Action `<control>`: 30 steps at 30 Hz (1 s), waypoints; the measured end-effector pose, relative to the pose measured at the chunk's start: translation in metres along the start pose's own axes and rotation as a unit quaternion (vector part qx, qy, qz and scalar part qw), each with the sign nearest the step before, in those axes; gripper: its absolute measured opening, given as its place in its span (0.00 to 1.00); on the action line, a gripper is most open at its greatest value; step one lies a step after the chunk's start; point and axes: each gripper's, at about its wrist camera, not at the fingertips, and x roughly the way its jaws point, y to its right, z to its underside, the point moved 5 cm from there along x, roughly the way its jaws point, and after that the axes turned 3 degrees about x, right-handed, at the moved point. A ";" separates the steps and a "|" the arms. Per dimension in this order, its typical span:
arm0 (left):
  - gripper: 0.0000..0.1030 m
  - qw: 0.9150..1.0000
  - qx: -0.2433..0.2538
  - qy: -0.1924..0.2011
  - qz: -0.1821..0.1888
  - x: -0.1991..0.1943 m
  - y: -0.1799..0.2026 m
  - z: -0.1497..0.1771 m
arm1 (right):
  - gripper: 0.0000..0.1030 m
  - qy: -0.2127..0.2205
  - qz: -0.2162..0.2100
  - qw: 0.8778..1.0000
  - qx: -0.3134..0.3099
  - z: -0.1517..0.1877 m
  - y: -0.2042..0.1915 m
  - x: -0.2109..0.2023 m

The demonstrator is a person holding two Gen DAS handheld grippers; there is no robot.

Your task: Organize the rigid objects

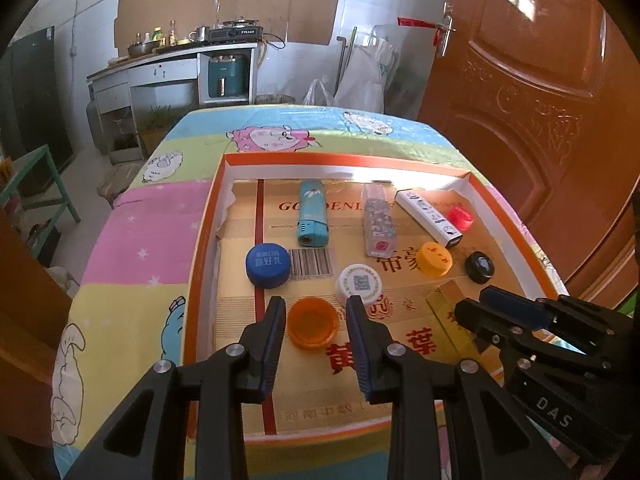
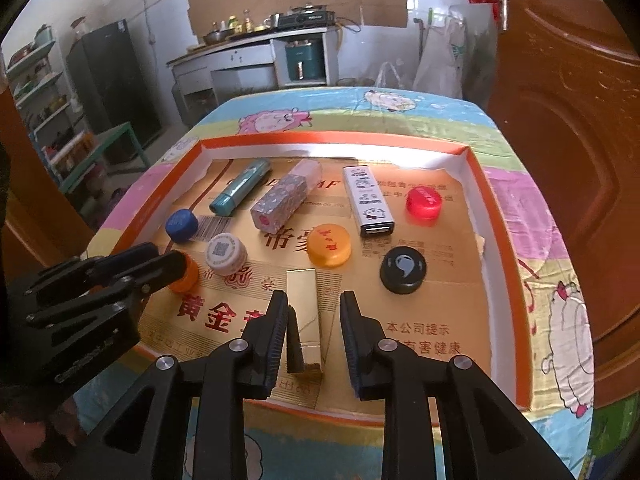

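A shallow orange-rimmed cardboard tray (image 1: 208,216) (image 2: 476,172) holds bottle caps and small boxes. My left gripper (image 1: 316,306) is open, its fingers on either side of an orange cap (image 1: 313,322) (image 2: 186,274). My right gripper (image 2: 314,300) (image 1: 478,306) is open around a gold rectangular box (image 2: 306,312) (image 1: 450,308) lying on the tray. Also in the tray: a blue cap (image 1: 267,265), a white QR cap (image 1: 359,284), a yellow cap (image 2: 329,244), a black cap (image 2: 403,269), a red cap (image 2: 424,201), a teal lighter (image 1: 312,213), a patterned box (image 2: 285,196), a white box (image 2: 369,200).
The tray sits on a table with a colourful cartoon cloth (image 1: 132,264). A brown wooden door (image 1: 540,80) stands close on the right. A kitchen counter (image 1: 172,64), a dark fridge (image 2: 116,80) and a green stool (image 1: 36,184) are behind and to the left.
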 end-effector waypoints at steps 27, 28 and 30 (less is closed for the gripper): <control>0.30 0.988 -0.012 0.143 -0.061 -0.162 0.038 0.023 | 0.27 0.128 0.037 0.991 0.011 0.024 -0.023 -0.142; 0.30 0.987 -0.011 0.146 -0.058 -0.169 0.040 0.025 | 0.27 0.135 0.037 0.990 0.010 0.026 -0.025 -0.150; 0.30 0.988 -0.011 0.148 -0.049 -0.180 0.043 0.030 | 0.27 0.145 0.036 0.989 0.009 0.033 -0.031 -0.165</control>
